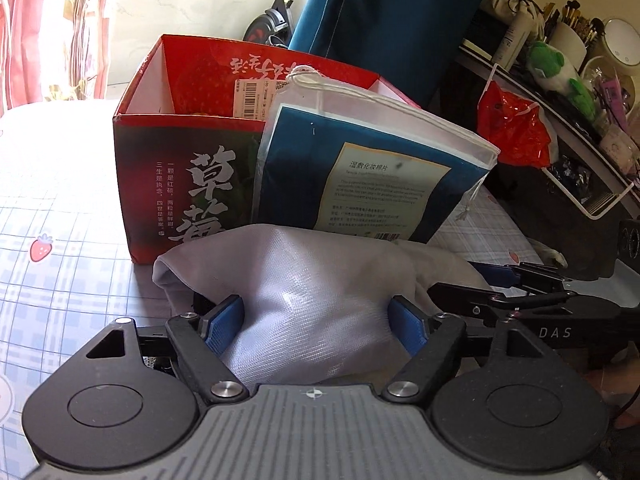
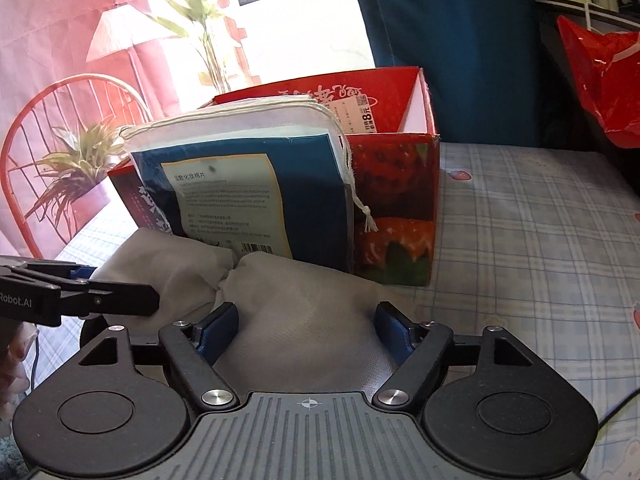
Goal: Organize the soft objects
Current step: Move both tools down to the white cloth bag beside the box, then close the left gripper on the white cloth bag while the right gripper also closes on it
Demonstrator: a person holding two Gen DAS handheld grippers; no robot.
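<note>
A grey soft fabric pouch point(image 1: 312, 280) lies on the bed in front of a red strawberry box point(image 1: 160, 168). My left gripper point(image 1: 316, 324) stands open and wide, with the pouch's left part bulging up between its blue pads. My right gripper point(image 2: 306, 328) is open the same way around the pouch's right part point(image 2: 304, 304). Each gripper shows at the edge of the other's view: the right gripper point(image 1: 500, 292) and the left gripper point(image 2: 100, 296). A blue and white drawstring packet point(image 2: 248, 184) leans upright against the box's front point(image 2: 400, 208).
The bed has a plaid sheet with strawberries point(image 2: 540, 220). A red plastic bag point(image 1: 512, 132) hangs off a cluttered dark shelf point(image 1: 592, 184) at the right, with a green plush point(image 1: 556, 68) on it. A blue cloth point(image 1: 380, 12) hangs behind the box.
</note>
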